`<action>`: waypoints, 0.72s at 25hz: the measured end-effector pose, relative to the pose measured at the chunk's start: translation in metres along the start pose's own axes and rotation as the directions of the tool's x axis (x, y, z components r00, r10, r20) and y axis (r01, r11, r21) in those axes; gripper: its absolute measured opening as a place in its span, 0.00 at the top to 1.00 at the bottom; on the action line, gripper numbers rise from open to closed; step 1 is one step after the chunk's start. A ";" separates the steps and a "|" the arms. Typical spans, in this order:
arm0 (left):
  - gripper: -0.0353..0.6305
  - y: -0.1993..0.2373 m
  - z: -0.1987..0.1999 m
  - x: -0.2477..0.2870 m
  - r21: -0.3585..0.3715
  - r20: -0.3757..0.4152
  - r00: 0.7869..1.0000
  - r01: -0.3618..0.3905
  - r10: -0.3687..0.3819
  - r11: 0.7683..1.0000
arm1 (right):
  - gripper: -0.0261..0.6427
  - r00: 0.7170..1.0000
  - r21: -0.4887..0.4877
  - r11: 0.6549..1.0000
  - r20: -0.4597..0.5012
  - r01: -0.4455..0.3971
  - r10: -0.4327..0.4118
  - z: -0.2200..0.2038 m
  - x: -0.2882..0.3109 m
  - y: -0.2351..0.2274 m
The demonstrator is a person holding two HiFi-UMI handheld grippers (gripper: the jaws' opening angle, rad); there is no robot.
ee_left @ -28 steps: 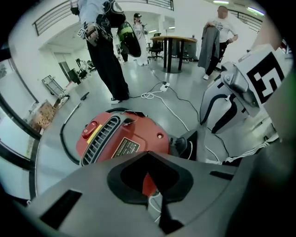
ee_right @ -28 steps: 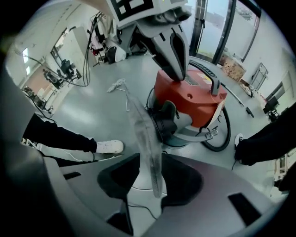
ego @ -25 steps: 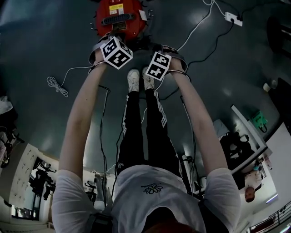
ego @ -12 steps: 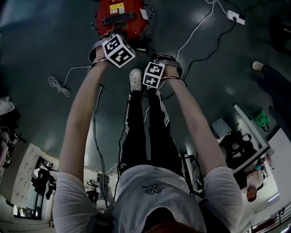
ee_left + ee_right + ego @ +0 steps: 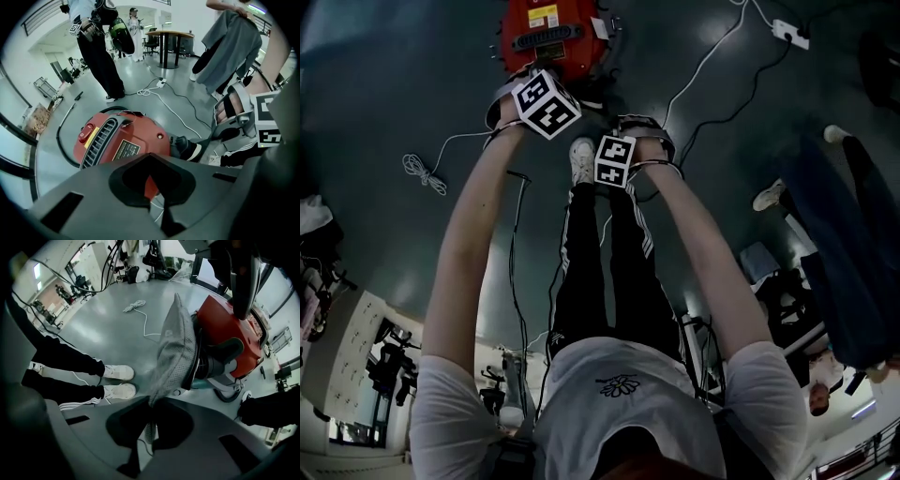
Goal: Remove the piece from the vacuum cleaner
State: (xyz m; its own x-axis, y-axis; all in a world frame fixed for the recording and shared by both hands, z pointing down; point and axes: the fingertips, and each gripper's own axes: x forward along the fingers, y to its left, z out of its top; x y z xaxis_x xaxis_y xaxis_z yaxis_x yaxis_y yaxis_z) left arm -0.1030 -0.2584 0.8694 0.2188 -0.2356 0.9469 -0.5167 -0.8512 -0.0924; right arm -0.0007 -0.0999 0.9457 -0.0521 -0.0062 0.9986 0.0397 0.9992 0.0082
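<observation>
The red vacuum cleaner [image 5: 546, 33] stands on the grey floor just past both grippers, its vent grille and label showing in the left gripper view [image 5: 122, 136]. A grey mesh filter piece [image 5: 176, 348] hangs beside the vacuum's black inlet [image 5: 225, 352], and my right gripper [image 5: 149, 423] is shut on its lower edge. In the head view the right gripper [image 5: 623, 131] sits near my shoes. My left gripper [image 5: 530, 84] hovers over the vacuum's near side, and in the left gripper view [image 5: 157, 199] its jaws meet with nothing between them.
White and black cables cross the floor, with a coiled cord [image 5: 422, 173] at left and a power strip [image 5: 792, 37] at top right. My white shoes [image 5: 117, 380] stand close by. A bystander holding grey cloth [image 5: 844, 244] is at the right. A black hose [image 5: 63, 140] curls behind the vacuum.
The right gripper has drawn back from the vacuum toward my feet and turned a little. The left gripper has barely moved. A bystander has walked into view at the right.
</observation>
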 end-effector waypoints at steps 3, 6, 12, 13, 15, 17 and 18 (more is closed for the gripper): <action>0.94 0.000 0.001 -0.007 -0.008 0.008 1.000 -0.012 0.012 1.000 | 0.93 0.998 -0.087 0.994 -0.044 -0.059 0.055 -0.009 0.001 0.001; 0.94 0.002 0.002 -0.008 -0.028 0.006 1.000 -0.020 0.020 0.999 | 0.93 0.995 -0.222 0.972 -0.078 -0.080 0.064 -0.016 -0.001 -0.001; 0.94 -0.001 0.000 0.002 -0.038 -0.009 0.999 -0.049 0.049 0.998 | 0.93 0.997 -0.280 0.959 0.040 -0.045 0.059 -0.005 -0.006 0.019; 0.94 0.000 0.000 0.002 -0.041 -0.010 0.999 -0.051 0.050 0.998 | 0.93 0.996 -0.254 0.966 0.055 -0.052 0.068 0.000 -0.007 0.023; 0.94 0.001 -0.001 0.003 -0.045 -0.018 0.999 -0.046 0.045 0.998 | 0.93 0.995 -0.242 0.968 0.057 -0.065 0.081 0.005 -0.007 0.027; 0.94 0.000 -0.002 0.004 -0.044 -0.027 0.999 -0.041 0.040 0.998 | 0.93 0.995 -0.263 0.962 0.048 -0.072 0.087 0.006 -0.005 0.030; 0.94 0.000 -0.002 0.003 -0.043 -0.027 0.999 -0.042 0.040 0.998 | 0.93 0.995 -0.272 0.959 0.045 -0.074 0.089 0.006 -0.005 0.031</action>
State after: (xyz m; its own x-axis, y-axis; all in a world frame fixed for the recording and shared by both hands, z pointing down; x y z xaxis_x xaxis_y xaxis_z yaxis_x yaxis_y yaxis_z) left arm -0.1044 -0.2581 0.8732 0.1753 -0.2571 0.9504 -0.5602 -0.8199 -0.1185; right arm -0.0047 -0.0687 0.9402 -0.0930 0.0850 0.9920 0.3138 0.9481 -0.0518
